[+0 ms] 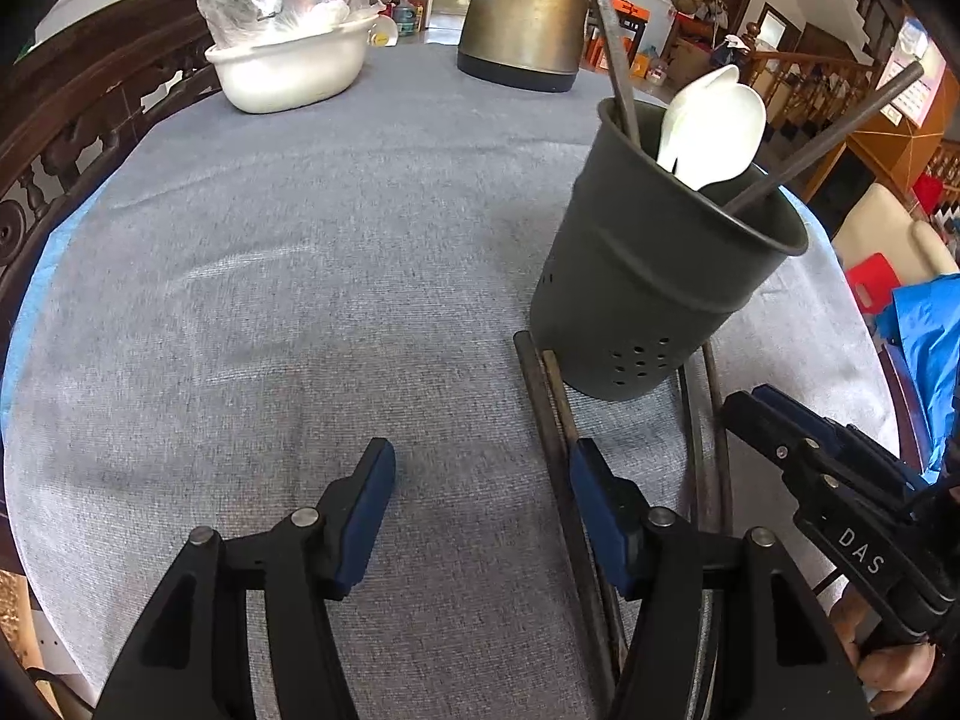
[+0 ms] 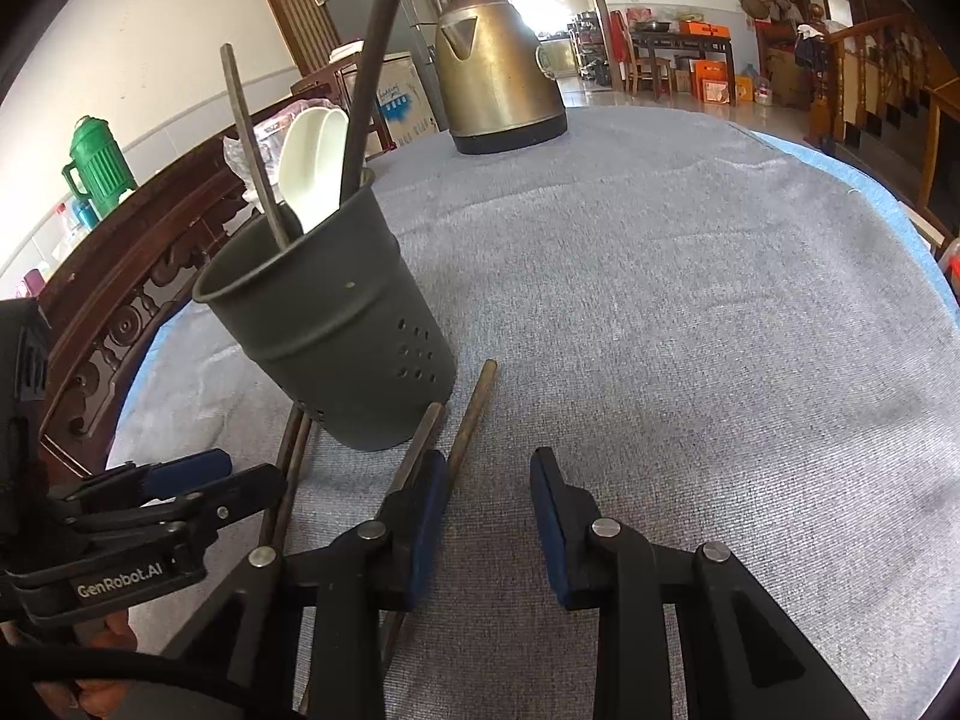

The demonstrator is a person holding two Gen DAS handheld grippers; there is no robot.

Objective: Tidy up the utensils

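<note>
Loads of bare grey tablecloth point(image 1: 300, 300) ahead and to the left of the left gripper point(image 1: 480, 516), stretching all the way back to a white basin point(image 1: 288, 72) with plastic-wrapped stuff in it and a brass-coloured kettle point(image 1: 522, 18) near the far edge. Same story from the right gripper point(image 2: 489, 516): wide open cloth ahead and out to the right, running to the rounded table rim, with a blue underlayer peeking out at the edge.

Dark perforated utensil holder point(image 1: 654, 276) standing upright, between the two grippers and just ahead of them. Already loaded with a white spoon point(image 1: 714, 126), bowl end up, plus two dark chopsticks leaning out over the rim in different directions.

Still on the cloth: two pairs of loose chopsticks. One pair point(image 1: 552, 414) lying side by side on the left of the holder, long axis running from the holder's base back toward the camera, passing under the left gripper's right finger. Other pair point(image 2: 462, 432) on the holder's right, pointing the same near-to-far way, far tips right beside the base.

Both grippers spread wide, nothing between the pads. Right gripper's left finger point(image 2: 429, 498) sitting right over a chopstick; can't tell if touching. Carved wooden chair back point(image 2: 120, 300) crowding the table's left side.
</note>
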